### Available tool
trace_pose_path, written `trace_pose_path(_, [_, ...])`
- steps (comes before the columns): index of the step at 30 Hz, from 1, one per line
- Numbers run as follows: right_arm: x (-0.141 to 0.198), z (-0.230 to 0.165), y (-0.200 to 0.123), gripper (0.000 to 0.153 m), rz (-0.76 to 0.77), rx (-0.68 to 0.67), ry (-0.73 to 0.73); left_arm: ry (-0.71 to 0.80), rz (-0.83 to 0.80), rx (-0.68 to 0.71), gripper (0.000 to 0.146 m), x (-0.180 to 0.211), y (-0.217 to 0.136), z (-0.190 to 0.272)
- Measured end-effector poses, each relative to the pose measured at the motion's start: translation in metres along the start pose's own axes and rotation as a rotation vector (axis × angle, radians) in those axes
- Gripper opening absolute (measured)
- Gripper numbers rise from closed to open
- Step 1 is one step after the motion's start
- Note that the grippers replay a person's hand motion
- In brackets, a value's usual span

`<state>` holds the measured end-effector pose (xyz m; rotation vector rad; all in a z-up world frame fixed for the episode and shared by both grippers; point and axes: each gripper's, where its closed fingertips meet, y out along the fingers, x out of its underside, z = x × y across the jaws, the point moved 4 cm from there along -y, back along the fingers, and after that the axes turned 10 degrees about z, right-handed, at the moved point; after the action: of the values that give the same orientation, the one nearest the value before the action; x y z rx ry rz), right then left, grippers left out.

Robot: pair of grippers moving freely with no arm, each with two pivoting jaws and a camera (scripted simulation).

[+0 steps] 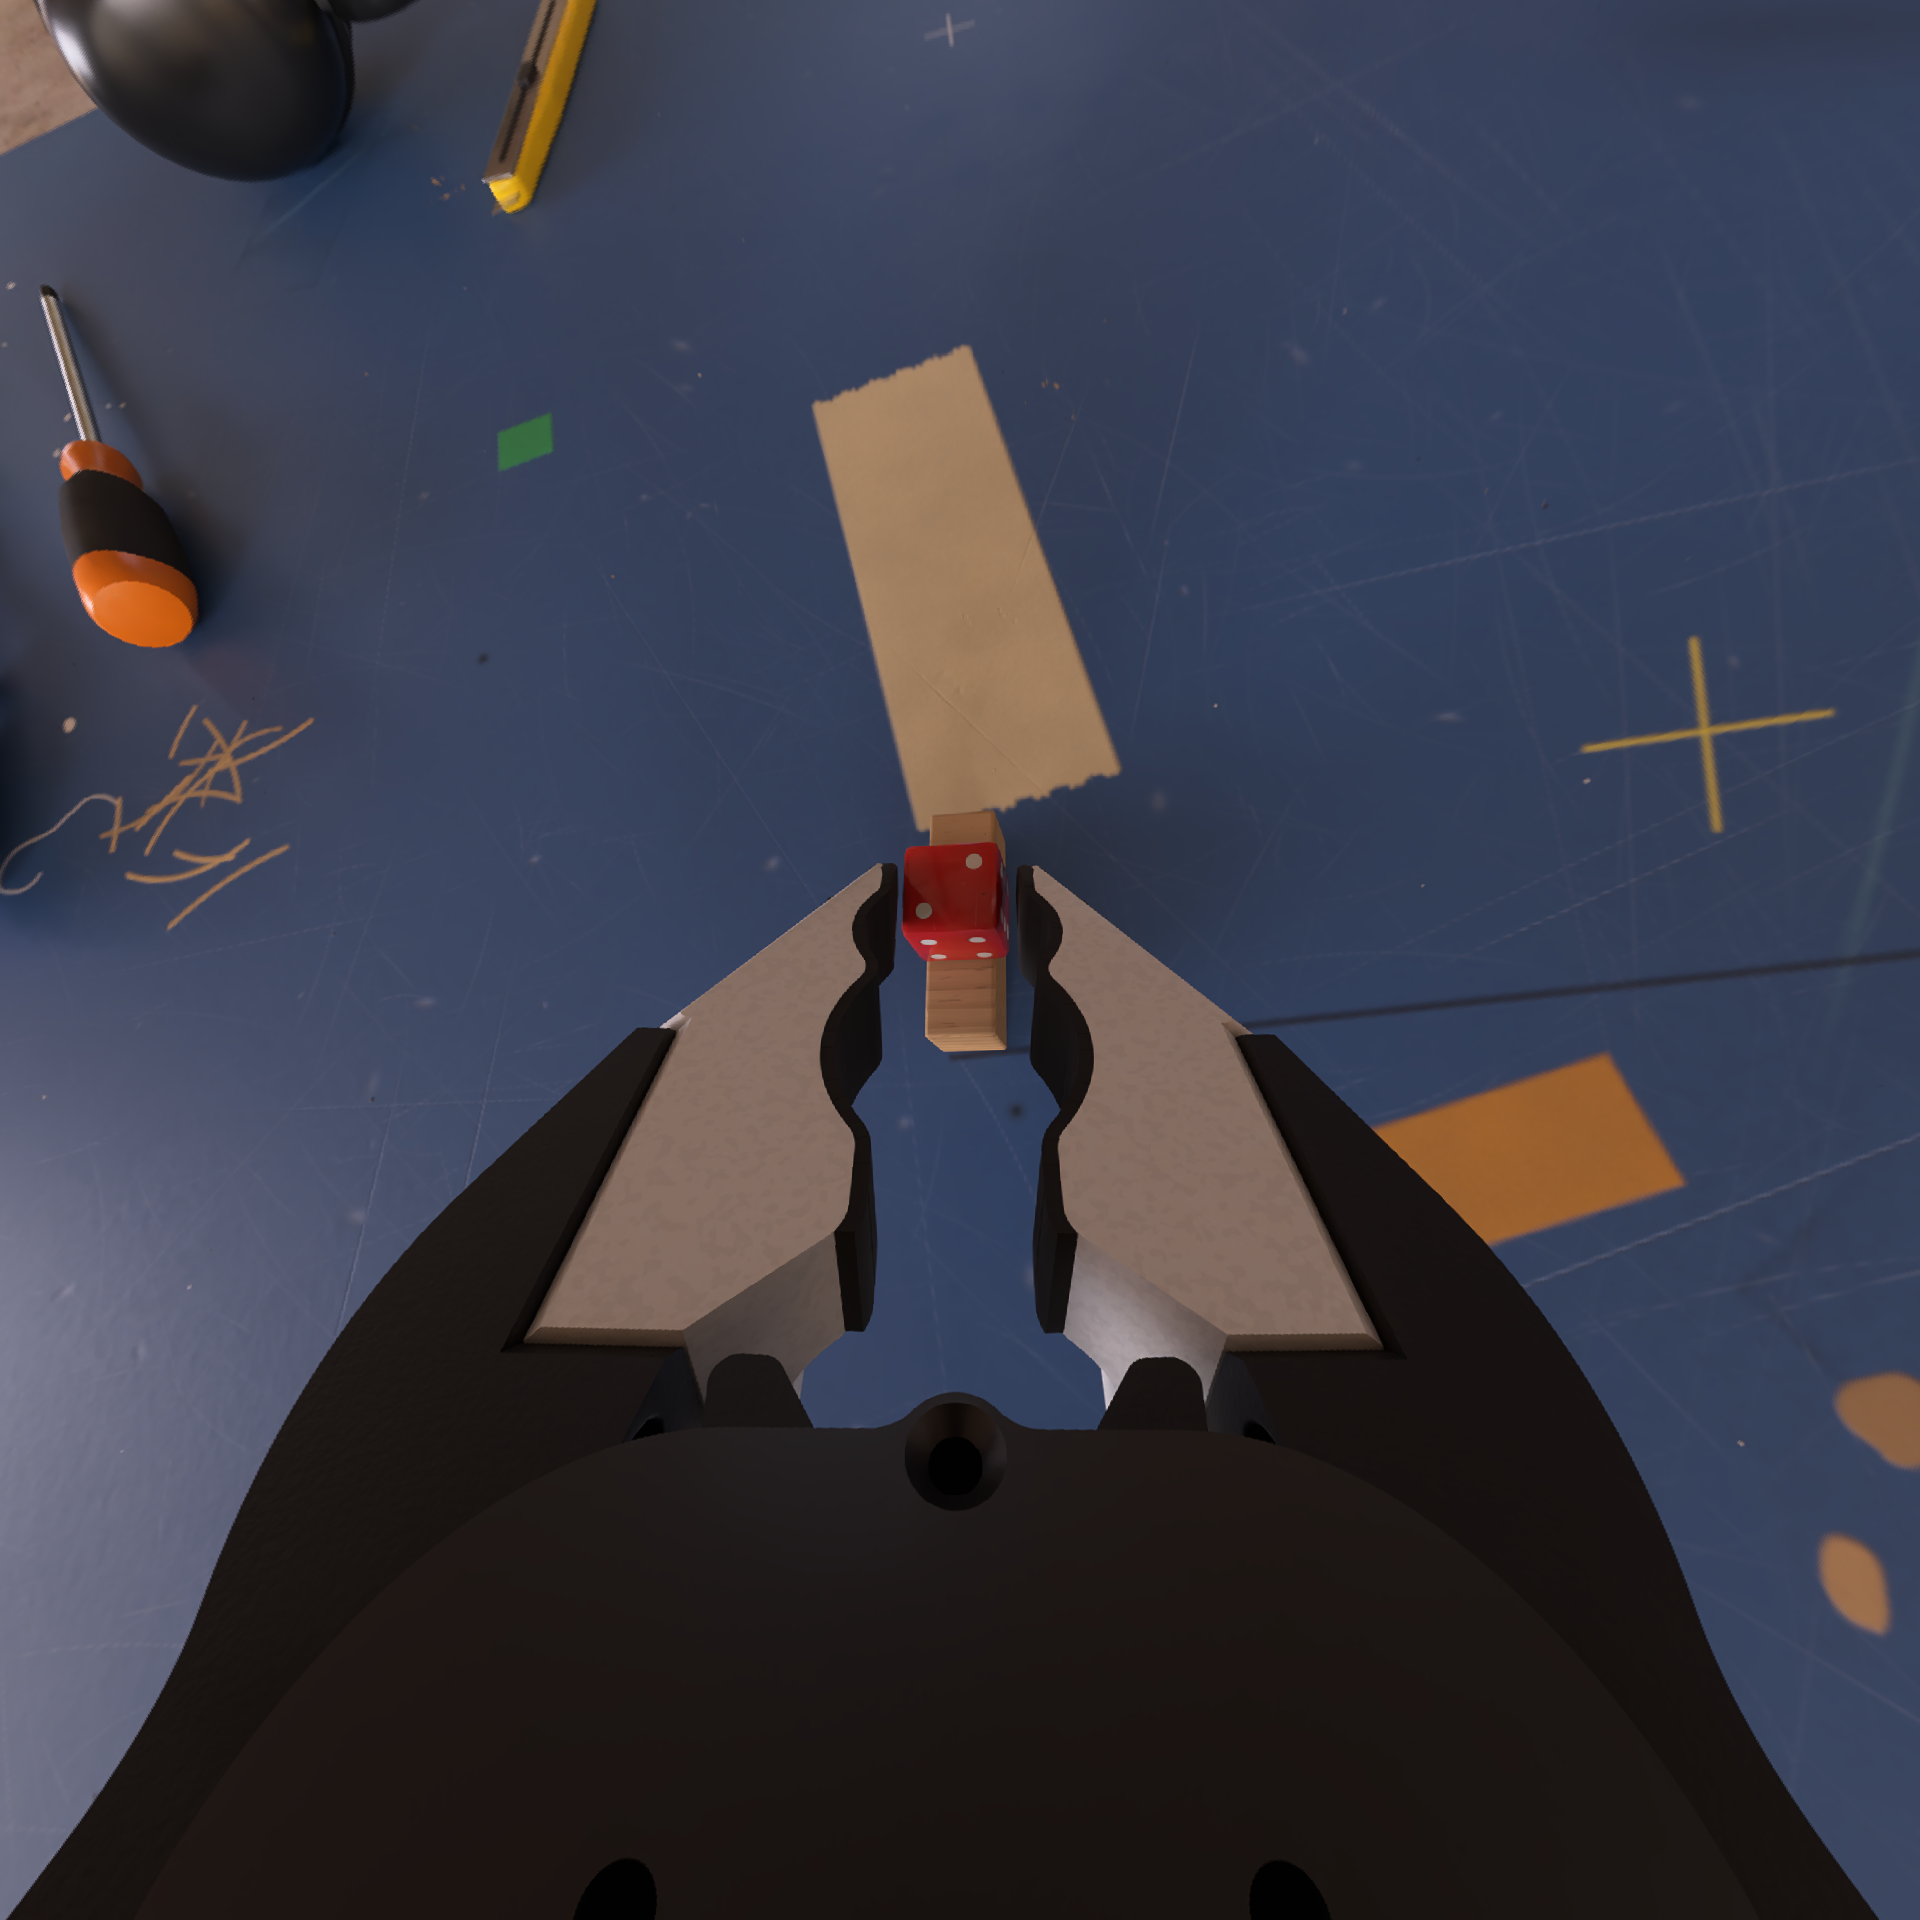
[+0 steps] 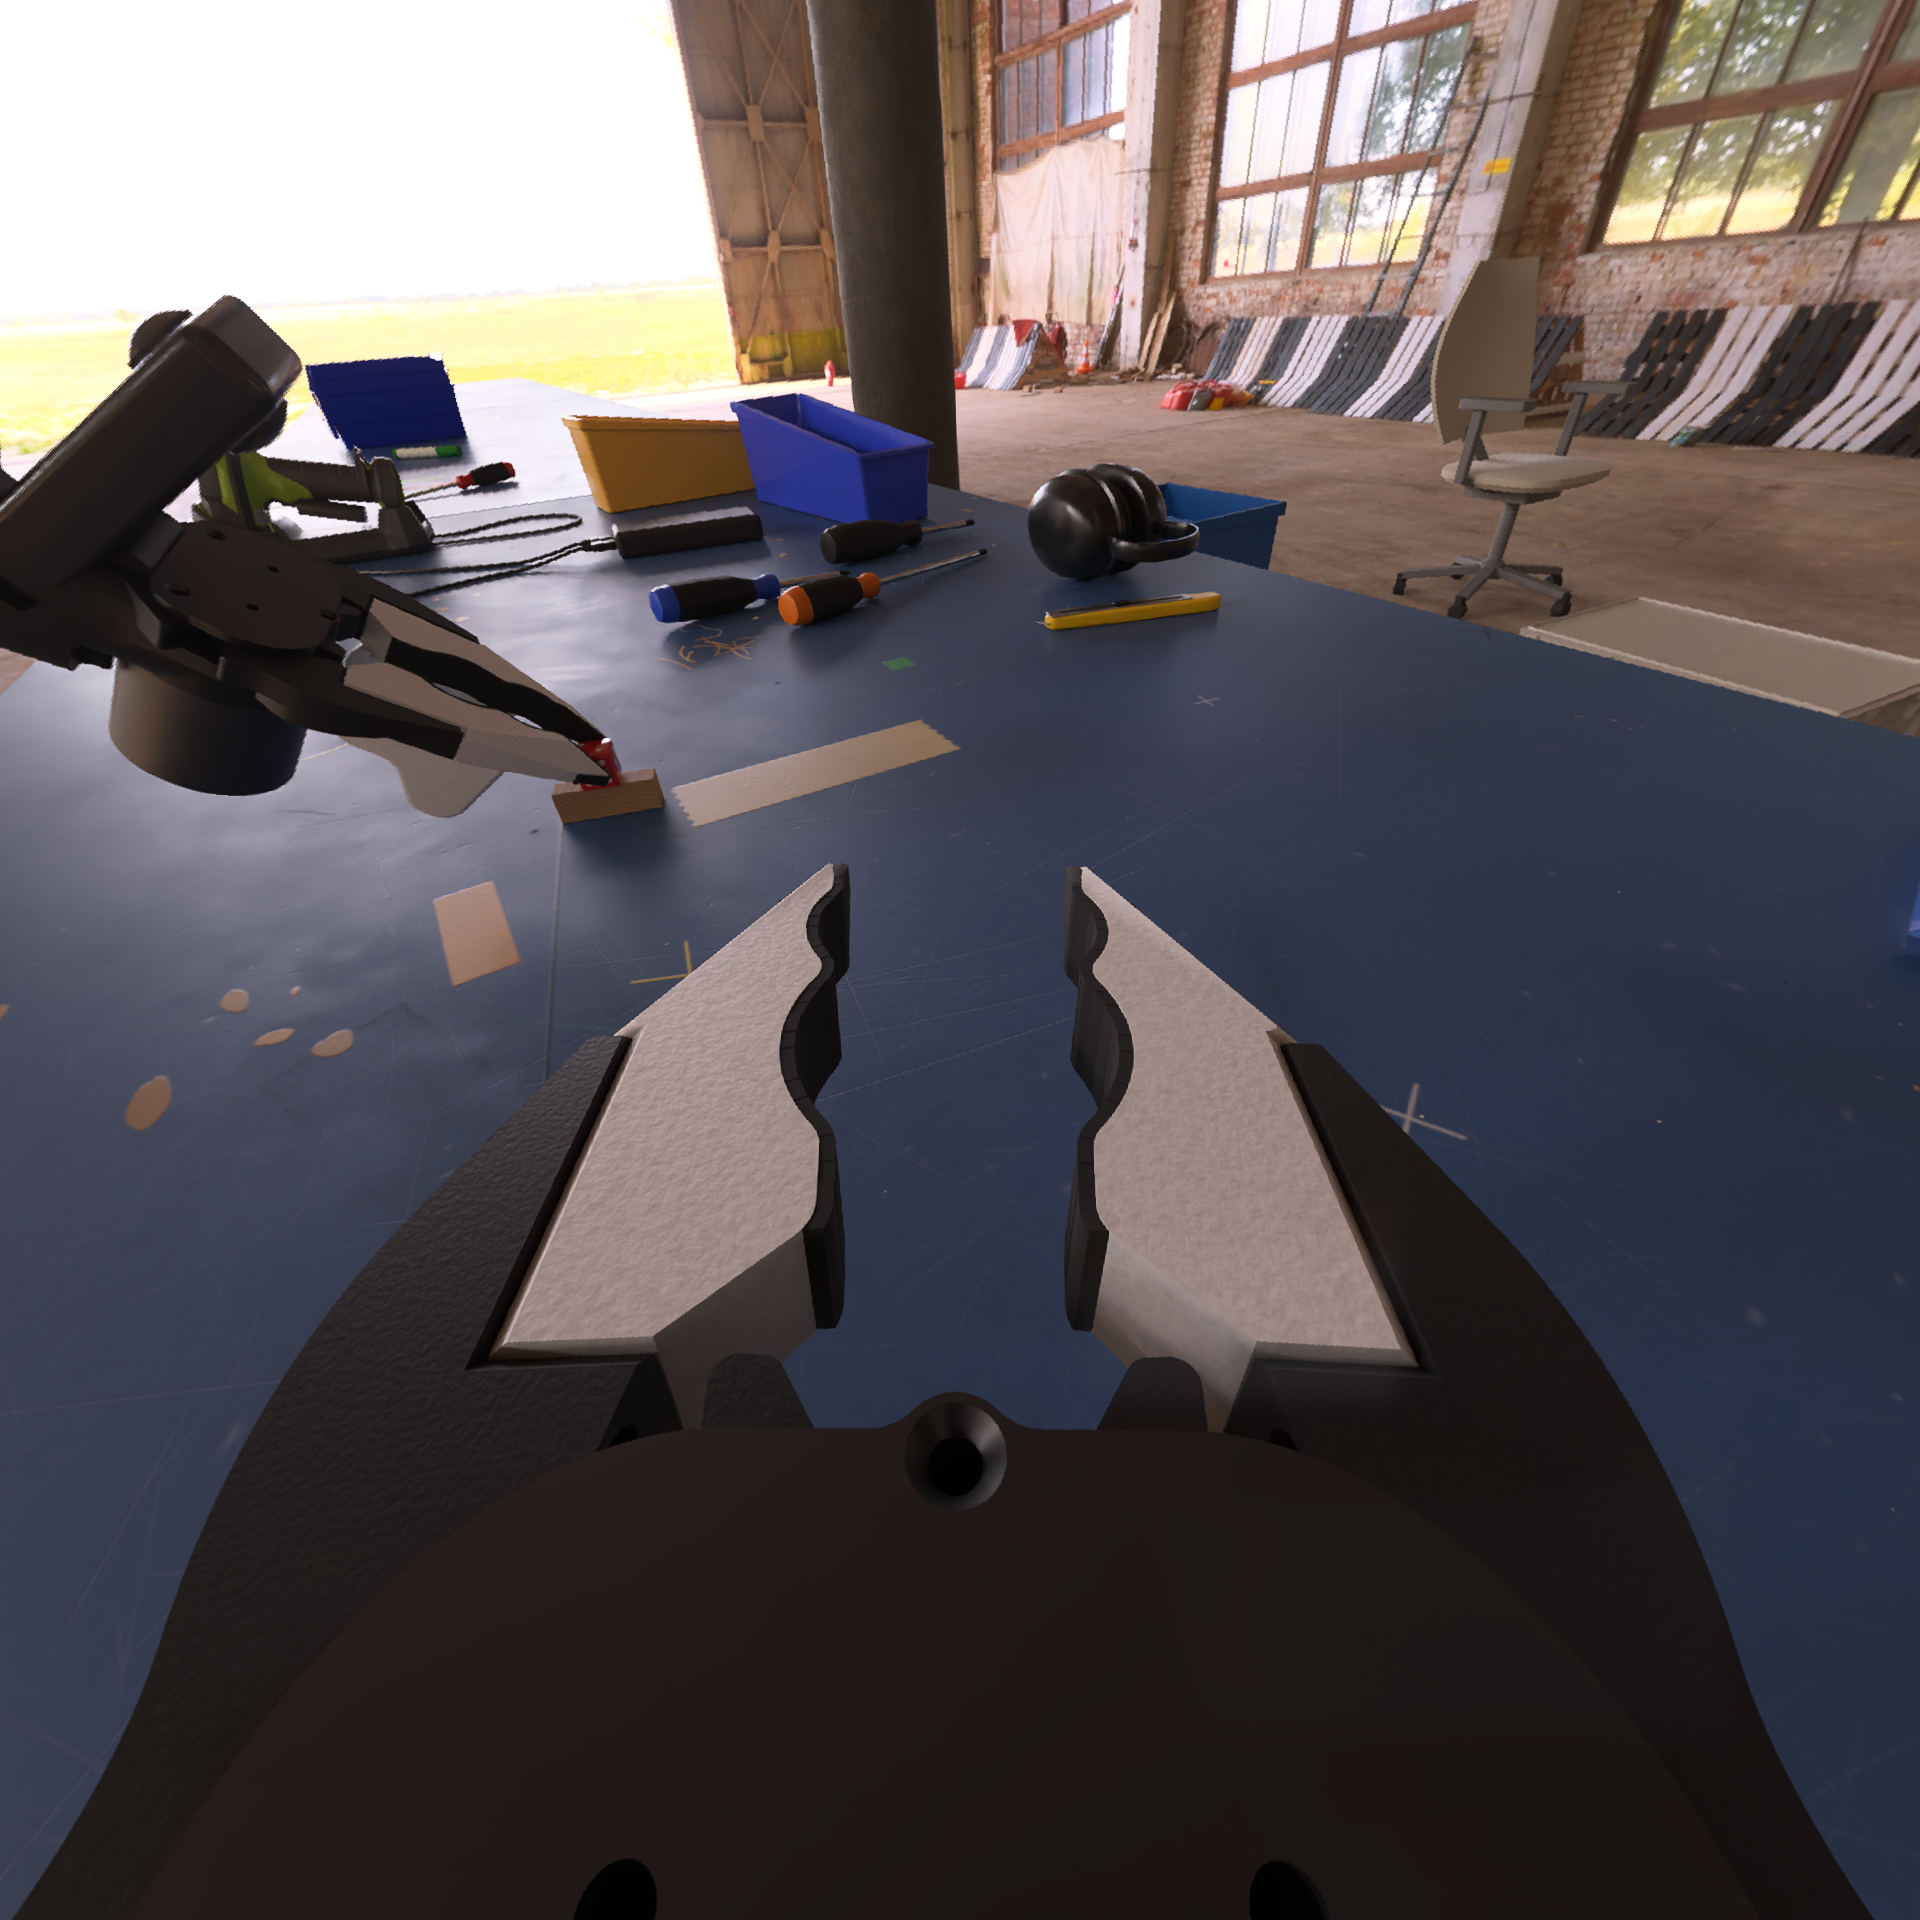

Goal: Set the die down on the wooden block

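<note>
A red die [image 1: 951,902] with white pips rests on top of a small wooden block [image 1: 966,1006] on the blue table [image 1: 1351,520]. My left gripper [image 1: 956,883] straddles the die, with its jaws standing just off the die's two sides and a thin gap at each. The right wrist view shows the same from the side: the left gripper [image 2: 592,767] angled down, its tips at the die [image 2: 600,750] on the block [image 2: 618,800]. My right gripper [image 2: 956,883] is open and empty, hovering above the table well to the near right of the block.
A strip of tan tape [image 1: 961,582] lies just beyond the block. An orange-handled screwdriver [image 1: 120,540], a yellow utility knife [image 1: 535,104] and black ear defenders [image 1: 208,83] lie farther off. Yellow [image 2: 660,457] and blue bins [image 2: 831,452] stand at the table's far side.
</note>
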<state>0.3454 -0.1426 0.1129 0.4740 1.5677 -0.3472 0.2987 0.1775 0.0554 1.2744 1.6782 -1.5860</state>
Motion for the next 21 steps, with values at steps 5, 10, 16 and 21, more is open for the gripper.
trace_pose_path(5, [0.0, 0.001, 0.0, 0.041, 0.004, -0.003, 0.011, -0.065, 0.065, 0.0, 0.025, -0.009, -0.013, -0.01])
trace_pose_path(10, [-0.001, 0.0, -0.001, 0.042, 0.008, -0.002, 0.002, -0.103, 0.121, -0.102, 0.025, -0.024, -0.029, -0.032])
trace_pose_path(16, [-0.002, 0.0, -0.002, 0.042, 0.018, -0.002, -0.002, -0.104, 0.17, -0.22, 0.024, -0.039, -0.047, -0.055])
trace_pose_path(21, [0.0, -0.002, 0.0, 0.042, 0.006, -0.01, -0.011, -0.071, 0.288, -0.367, 0.023, -0.078, -0.063, -0.114])
